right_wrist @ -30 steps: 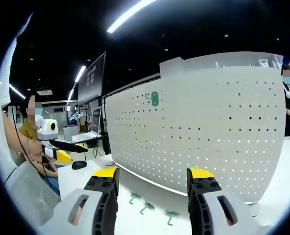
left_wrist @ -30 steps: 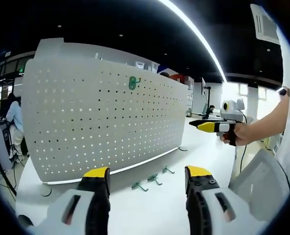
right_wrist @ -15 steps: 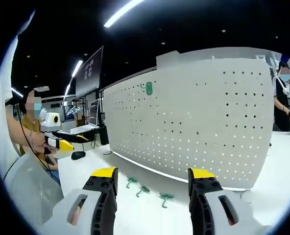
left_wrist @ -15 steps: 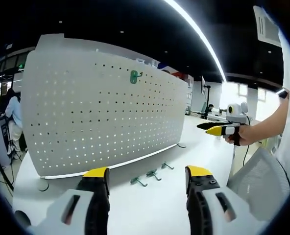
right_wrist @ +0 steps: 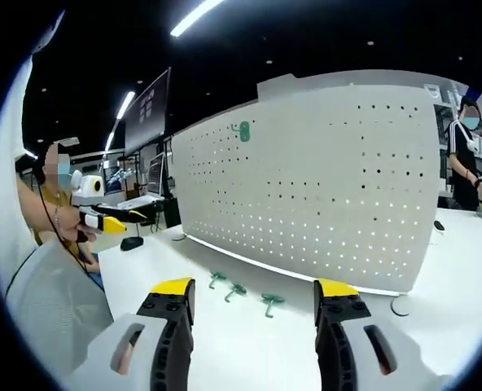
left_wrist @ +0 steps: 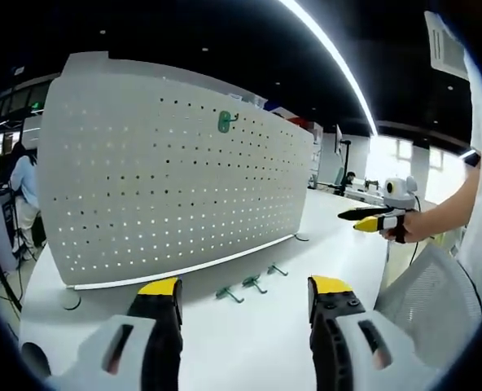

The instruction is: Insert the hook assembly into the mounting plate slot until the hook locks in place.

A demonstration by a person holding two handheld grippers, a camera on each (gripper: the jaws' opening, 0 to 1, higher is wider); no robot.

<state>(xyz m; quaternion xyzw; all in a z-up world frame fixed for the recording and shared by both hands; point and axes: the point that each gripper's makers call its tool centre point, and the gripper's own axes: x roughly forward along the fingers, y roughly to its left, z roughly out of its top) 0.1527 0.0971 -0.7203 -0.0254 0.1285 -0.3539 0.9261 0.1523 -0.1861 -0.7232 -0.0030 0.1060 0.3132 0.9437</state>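
Both hand-held grippers, left (left_wrist: 243,297) and right (right_wrist: 253,300), are gaping wide and empty. Three green hooks (left_wrist: 251,284) are lying on the counter (left_wrist: 249,342) at twelve o'clock, unpicked; beyond, the pegboard (left_wrist: 168,179) is carrying one hook (left_wrist: 224,121).

the pegboard (left_wrist: 176,175) (right_wrist: 314,183) stands upright on the table (left_wrist: 249,342) (right_wrist: 249,342), with one hook (left_wrist: 224,121) (right_wrist: 242,130) mounted on its face near the top edge. three loose hooks (left_wrist: 249,287) (right_wrist: 239,293) lie in a row on the table just in front of the pegboard's base, apart from one another. both grippers, the left gripper (left_wrist: 243,314) and the right gripper (right_wrist: 253,314), hover on the near side of that row, farther from the pegboard than the loose hooks.
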